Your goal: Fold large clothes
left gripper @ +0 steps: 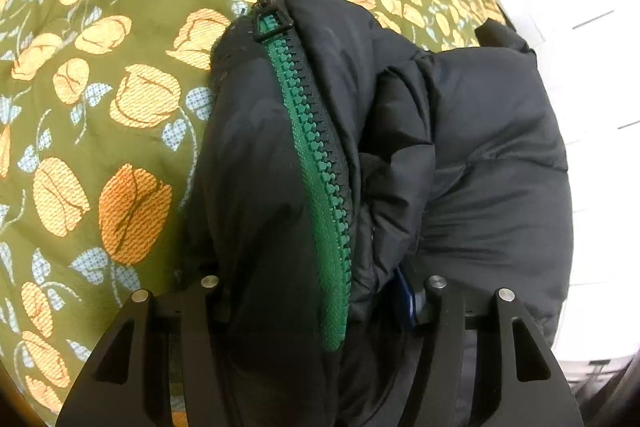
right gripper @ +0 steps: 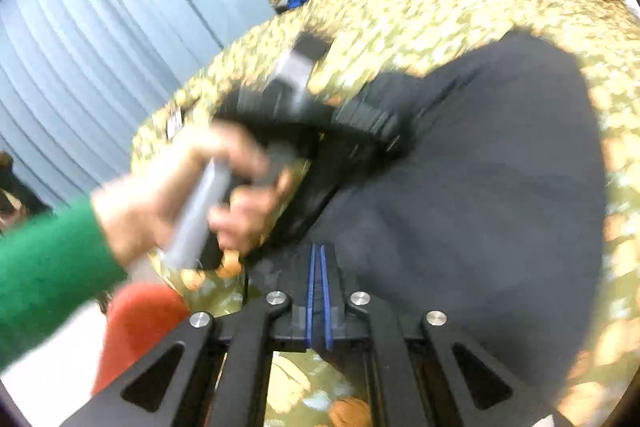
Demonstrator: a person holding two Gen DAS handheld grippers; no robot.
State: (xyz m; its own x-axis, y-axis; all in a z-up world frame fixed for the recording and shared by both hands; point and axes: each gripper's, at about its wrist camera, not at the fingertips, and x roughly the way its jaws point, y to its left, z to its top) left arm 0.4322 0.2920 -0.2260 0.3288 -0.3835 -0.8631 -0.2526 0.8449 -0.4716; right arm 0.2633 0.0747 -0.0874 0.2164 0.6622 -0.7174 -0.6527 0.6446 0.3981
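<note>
Two grippers are in play, and only one has cloth. My left gripper (left gripper: 320, 307), at the bottom of the left view, has a thick bunch of the black puffer jacket (left gripper: 460, 131) between its fingers; the bulk hides the fingertips, so I judge it clamped on the jacket but cannot see how tightly. The green zipper (left gripper: 320, 163) runs up the middle of the frame to its pull (left gripper: 270, 15) near the top centre. Beyond lies the flowered bedspread (left gripper: 100, 87), filling the left and top.

My right gripper (right gripper: 318, 291), bottom centre of the blurred right view, has its blue pads (right gripper: 309, 295) nearly touching with nothing visibly between them. The jacket spreads across the right half, and my left hand (right gripper: 180, 187) in its green sleeve (right gripper: 44, 267) sits at the left.

Risks as I judge them: the slick padded cloth could slide out of the left grip, since the bunch is fat and springy. The zipper teeth might snag a finger. The right gripper, moving fast, could catch the bedspread instead of the jacket and drag it into the fold.
</note>
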